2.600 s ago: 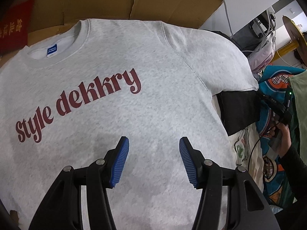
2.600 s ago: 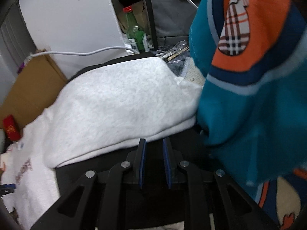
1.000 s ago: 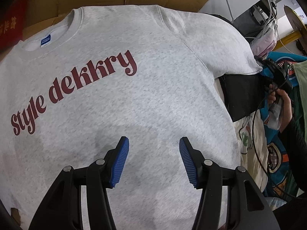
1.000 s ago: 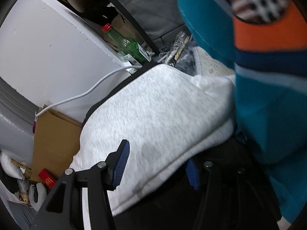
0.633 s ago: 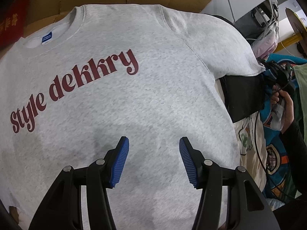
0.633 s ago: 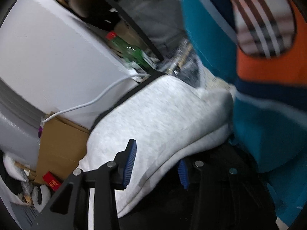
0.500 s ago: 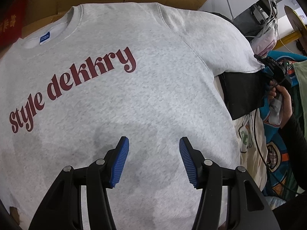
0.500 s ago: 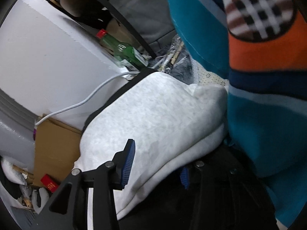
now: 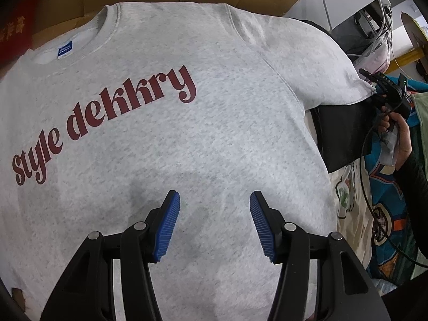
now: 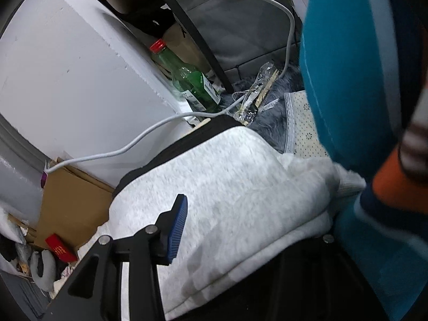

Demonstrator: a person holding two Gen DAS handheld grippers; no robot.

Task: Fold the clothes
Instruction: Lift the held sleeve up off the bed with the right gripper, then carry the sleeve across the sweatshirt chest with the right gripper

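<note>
Directly below our left gripper (image 9: 214, 224), jaws spread and empty, lies the heather-grey sweatshirt with maroon lettering (image 9: 165, 123), collar at eleven o'clock. Our right gripper (image 10: 238, 230) straddles its sleeve (image 10: 235, 187), jaws released; farther, a green glass bottle (image 10: 192, 83).

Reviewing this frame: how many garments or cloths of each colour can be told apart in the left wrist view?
Grey sweatshirt with maroon lettering: 1
Black cloth under its sleeve: 1
Teal patterned cloth: 1
Cream printed cloth: 1
Pale green cloth at the right edge: 1
Total: 5
</note>
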